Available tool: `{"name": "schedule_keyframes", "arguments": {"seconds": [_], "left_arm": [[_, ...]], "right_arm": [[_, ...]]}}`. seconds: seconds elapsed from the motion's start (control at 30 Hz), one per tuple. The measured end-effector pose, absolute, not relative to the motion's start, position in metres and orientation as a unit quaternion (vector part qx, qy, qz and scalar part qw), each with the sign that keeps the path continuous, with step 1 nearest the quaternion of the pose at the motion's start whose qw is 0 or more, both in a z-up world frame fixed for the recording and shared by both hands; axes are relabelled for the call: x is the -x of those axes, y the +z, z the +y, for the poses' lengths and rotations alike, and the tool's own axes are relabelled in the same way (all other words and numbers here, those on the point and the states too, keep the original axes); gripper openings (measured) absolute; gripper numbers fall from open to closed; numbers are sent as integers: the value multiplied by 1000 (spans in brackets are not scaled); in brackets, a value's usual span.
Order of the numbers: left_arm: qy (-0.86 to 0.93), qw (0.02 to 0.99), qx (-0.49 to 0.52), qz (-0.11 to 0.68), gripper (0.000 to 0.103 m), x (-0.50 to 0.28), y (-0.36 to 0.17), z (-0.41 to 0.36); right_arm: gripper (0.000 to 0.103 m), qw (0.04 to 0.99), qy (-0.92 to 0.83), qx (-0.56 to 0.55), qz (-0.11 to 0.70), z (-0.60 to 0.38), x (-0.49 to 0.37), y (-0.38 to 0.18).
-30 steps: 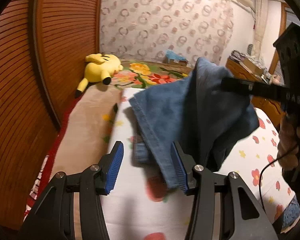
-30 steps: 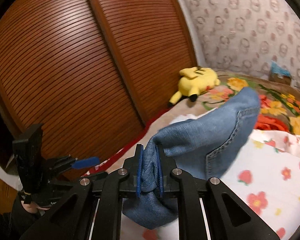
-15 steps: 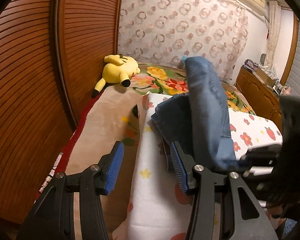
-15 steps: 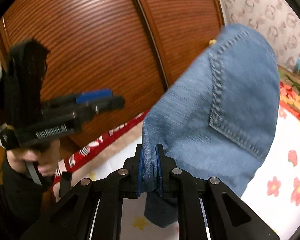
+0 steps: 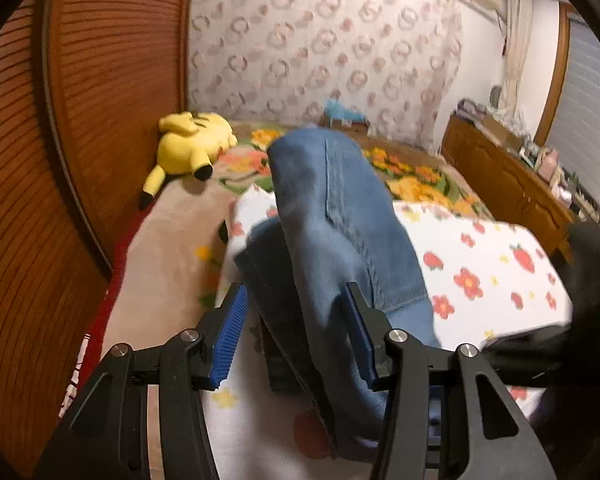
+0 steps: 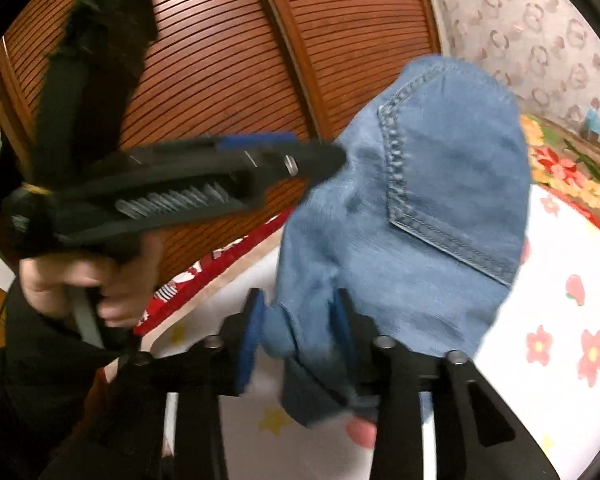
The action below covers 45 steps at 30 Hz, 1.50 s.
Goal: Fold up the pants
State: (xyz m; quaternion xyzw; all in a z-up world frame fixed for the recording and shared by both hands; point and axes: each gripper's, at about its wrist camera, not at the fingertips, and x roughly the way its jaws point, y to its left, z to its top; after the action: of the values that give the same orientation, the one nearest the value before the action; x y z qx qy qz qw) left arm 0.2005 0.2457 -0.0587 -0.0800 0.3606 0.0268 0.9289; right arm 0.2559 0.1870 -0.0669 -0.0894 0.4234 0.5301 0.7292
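Note:
The blue denim pants (image 5: 332,236) stand bunched up over the white flowered sheet (image 5: 496,272); a back pocket shows in the right wrist view (image 6: 440,184). My left gripper (image 5: 296,340) is open, with the denim hanging between its blue pads, nearer the right one. My right gripper (image 6: 296,340) has its jaws apart around a fold of the pants, no longer pinching it. The left gripper also shows in the right wrist view (image 6: 260,164), held in a hand beside the pants.
A yellow plush toy (image 5: 192,144) lies at the bed's far left by the slatted wooden wardrobe doors (image 5: 80,92). A beige blanket (image 5: 168,248) runs along the left side. A wooden dresser (image 5: 504,184) stands at the right.
My right gripper, shut on the denim before, has opened. The left gripper has moved in close so that the pants now hang between its pads. The pants have swung upright.

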Motion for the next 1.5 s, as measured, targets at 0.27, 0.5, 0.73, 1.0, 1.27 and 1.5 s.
{"name": "schedule_keyframes", "arguments": {"seconds": [0.27,0.5,0.73,1.0,1.27,1.5], "left_arm": [[50,908,76,408,50,-209,-94,255],[30,901,91,422,50,-218,-110,260],[8,895,117,430,50,-219,-122,268],[-32,885,175,431,31,-220,-130,270],[-30,876,202,437,35,-222,-135,270],[-43,880,191,433,16,-225,-128,266]], "right_arm": [[42,771,487,87,401,143,-278,-36],[60,797,442,79,404,161,-327,-42],[61,785,431,78,438,196,-375,-80],[67,760,444,50,473,217,-406,-111],[67,743,463,22,483,211,-426,-134],[23,732,495,25,467,211,-418,-128]]}}
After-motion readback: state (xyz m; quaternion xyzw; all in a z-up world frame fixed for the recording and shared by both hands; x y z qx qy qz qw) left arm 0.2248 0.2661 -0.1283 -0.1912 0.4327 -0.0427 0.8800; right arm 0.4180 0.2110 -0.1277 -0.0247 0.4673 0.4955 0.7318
